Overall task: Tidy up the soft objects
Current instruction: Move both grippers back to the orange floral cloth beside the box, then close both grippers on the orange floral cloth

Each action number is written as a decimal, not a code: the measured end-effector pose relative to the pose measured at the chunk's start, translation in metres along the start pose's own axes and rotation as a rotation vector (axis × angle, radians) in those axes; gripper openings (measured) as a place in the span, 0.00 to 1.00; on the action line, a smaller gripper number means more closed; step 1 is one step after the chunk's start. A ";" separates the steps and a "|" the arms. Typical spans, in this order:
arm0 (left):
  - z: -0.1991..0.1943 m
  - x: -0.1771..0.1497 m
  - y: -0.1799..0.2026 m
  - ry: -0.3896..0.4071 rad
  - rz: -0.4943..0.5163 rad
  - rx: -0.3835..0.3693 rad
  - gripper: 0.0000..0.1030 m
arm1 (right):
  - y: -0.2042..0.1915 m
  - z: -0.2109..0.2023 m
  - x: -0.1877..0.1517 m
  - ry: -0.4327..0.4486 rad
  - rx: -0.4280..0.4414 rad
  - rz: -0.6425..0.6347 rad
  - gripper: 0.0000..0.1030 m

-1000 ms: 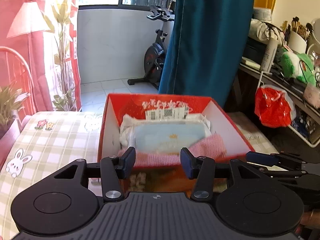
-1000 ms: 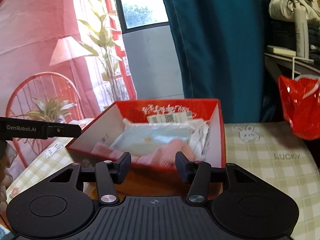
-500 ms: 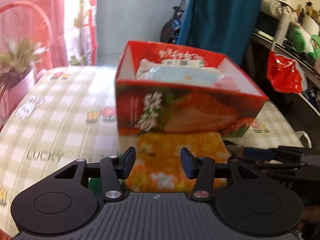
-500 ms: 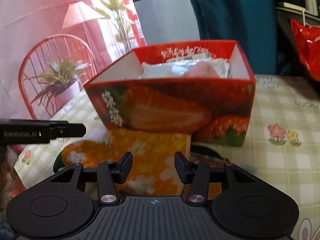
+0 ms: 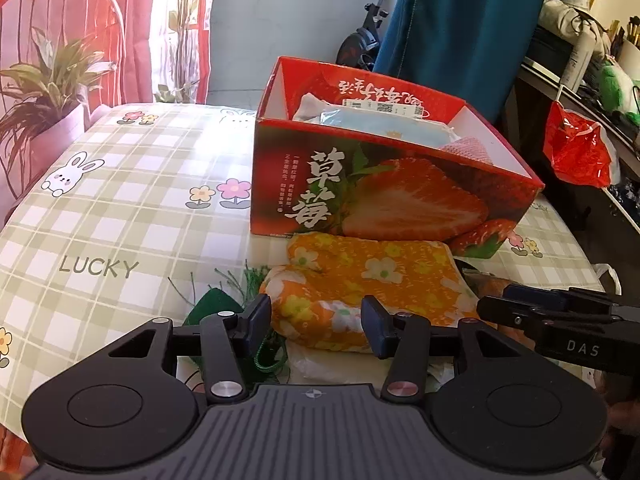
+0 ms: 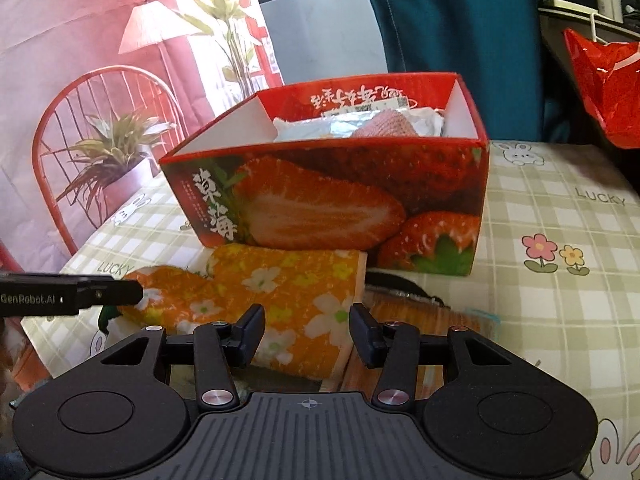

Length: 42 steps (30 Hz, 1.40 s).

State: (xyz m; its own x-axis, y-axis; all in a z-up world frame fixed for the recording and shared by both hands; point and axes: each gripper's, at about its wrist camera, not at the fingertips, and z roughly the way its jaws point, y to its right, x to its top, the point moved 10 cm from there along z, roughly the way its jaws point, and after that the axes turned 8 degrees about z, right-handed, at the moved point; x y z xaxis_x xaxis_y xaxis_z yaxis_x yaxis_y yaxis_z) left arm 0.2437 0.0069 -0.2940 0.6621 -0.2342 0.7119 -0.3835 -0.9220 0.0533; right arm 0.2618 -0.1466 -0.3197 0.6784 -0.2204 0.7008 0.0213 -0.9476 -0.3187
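We see a folded orange cloth (image 5: pixel 372 276) printed with white and yellow flowers, soft and slightly puffed, with one rounded fold bulging at its left end and a squarer folded edge at its right. It lies on the table (image 5: pixel 120 216), on the checked cloth with rabbits, flowers and the word LUCKY, close to the table's near edge and touching the front wall of the strawberry box (image 5: pixel 384 196).

The box is red card with a large cut strawberry and white characters on its front. Inside it we make out a pale blue packet (image 5: pixel 380 130), a pink checked fabric (image 5: pixel 466 146) and white wrapping with a barcode label.

Beside the cloth's left end a dark green piece with loose green threads (image 5: pixel 216 304) lies on the table. Under the cloth's right side there is something brown and flat (image 6: pixel 404 312); we cannot tell what it is.

The left gripper (image 5: pixel 316 322) has its fingers parted on either side of the cloth's near left fold, and we cannot see the pads pressing it. The right gripper (image 6: pixel 306 334) also stands with its fingers apart, over the cloth's near right corner, gripping nothing.
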 end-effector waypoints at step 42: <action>0.013 -0.010 -0.036 0.011 -0.113 0.066 0.19 | -0.003 0.030 -0.021 -0.125 0.017 0.041 0.44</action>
State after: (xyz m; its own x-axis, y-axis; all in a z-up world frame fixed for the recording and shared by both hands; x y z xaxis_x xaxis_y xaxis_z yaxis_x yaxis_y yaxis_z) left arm 0.2587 0.0381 -0.3119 0.6915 -0.1250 0.7115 -0.2634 -0.9607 0.0872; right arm 0.2696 -0.1318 -0.3522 0.7653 -0.2276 0.6021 0.0034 -0.9340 -0.3574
